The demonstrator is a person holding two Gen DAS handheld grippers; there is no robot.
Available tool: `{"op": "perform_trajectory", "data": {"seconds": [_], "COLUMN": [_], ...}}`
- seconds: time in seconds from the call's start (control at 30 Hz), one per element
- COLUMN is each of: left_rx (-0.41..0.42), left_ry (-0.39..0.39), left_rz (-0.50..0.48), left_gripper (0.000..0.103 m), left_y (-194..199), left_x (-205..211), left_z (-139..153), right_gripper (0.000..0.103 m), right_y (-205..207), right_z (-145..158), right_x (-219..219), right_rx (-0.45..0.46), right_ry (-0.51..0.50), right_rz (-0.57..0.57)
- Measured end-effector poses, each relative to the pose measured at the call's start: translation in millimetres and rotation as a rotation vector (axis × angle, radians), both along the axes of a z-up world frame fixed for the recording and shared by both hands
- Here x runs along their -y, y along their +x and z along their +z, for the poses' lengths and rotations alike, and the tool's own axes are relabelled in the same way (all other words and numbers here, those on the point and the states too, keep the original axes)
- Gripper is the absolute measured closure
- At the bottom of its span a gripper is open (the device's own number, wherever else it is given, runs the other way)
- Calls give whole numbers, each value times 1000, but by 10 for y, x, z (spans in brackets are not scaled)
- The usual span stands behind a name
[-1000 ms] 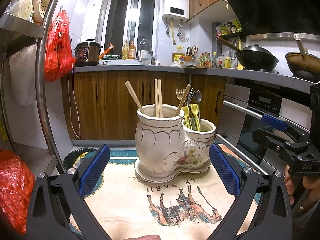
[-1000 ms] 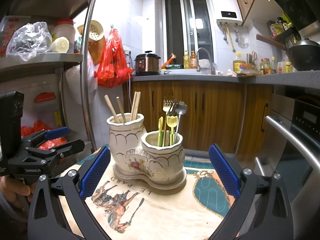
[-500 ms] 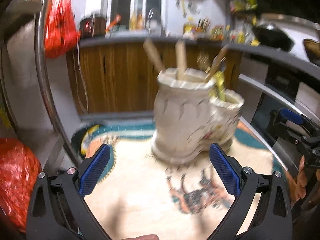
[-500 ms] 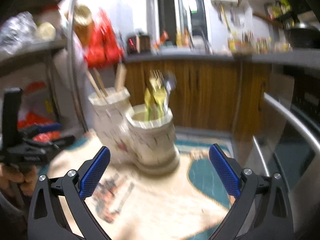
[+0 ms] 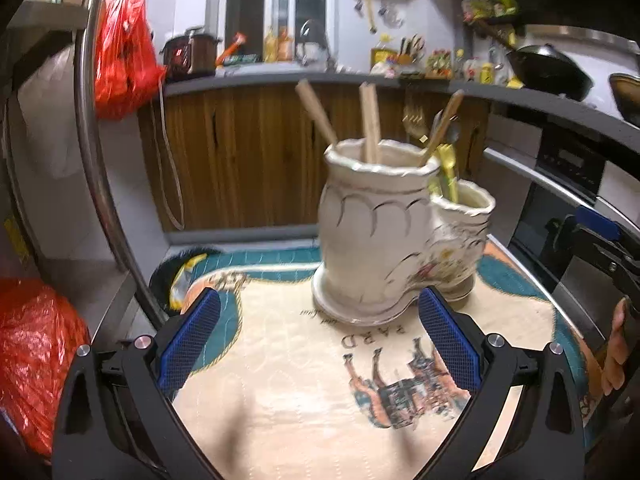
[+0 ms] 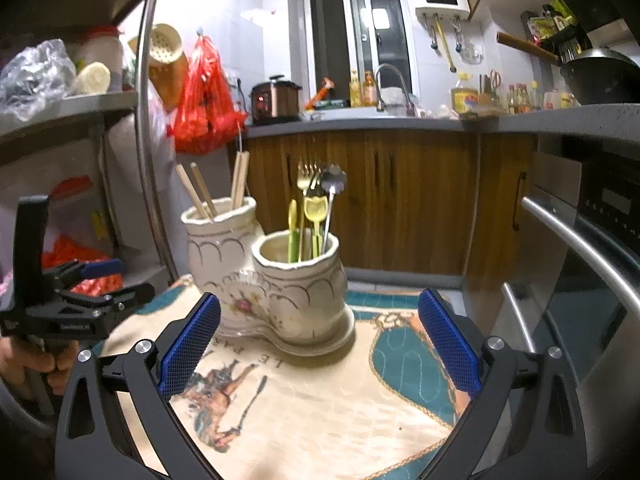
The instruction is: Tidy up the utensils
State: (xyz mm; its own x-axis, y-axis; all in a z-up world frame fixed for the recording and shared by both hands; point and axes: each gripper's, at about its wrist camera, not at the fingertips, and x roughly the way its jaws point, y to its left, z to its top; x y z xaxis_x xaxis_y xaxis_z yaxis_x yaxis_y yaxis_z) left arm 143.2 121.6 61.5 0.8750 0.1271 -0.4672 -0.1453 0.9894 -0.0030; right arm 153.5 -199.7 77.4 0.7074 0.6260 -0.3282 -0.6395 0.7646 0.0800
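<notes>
Ceramic double holder (image 6: 276, 276) stands on the bench cloth (image 6: 320, 400), just ahead of the right gripper (image 6: 318, 354) and ahead-right of the left gripper (image 5: 318, 350). Both grippers spread wide, empty. Chopsticks (image 6: 200, 196) sit in the taller cup, forks and spoons (image 6: 316, 208) in the lower. Judged heavy, glazed, fragile; take utensils by their stiff upper shafts.

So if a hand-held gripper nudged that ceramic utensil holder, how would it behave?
The utensil holder looks like thick glazed ceramic, so probably heavy, rigid and breakable. Its wide base should resist tipping, though it may slide on the cloth mat. The loose chopsticks would likely rattle.
</notes>
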Motion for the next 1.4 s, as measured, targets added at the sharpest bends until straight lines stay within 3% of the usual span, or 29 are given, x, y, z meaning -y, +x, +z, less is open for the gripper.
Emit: {"op": "perform_trajectory", "data": {"seconds": [0.3, 0.47, 1.4], "left_rx": [42, 90, 67], "left_ry": [-9, 32, 23], "left_rz": [-43, -50, -48], "left_gripper": [5, 5, 5], "left_y": [-42, -114, -88], "left_x": [77, 154, 144], "left_z": [86, 129, 117], "right_gripper": [5, 5, 5], "right_y": [0, 5, -18], "right_z": [21, 21, 33], "right_x": [-14, 3, 4], "right_rx": [8, 10, 16], "right_ry": [6, 22, 19], "right_rz": [0, 4, 14]}}
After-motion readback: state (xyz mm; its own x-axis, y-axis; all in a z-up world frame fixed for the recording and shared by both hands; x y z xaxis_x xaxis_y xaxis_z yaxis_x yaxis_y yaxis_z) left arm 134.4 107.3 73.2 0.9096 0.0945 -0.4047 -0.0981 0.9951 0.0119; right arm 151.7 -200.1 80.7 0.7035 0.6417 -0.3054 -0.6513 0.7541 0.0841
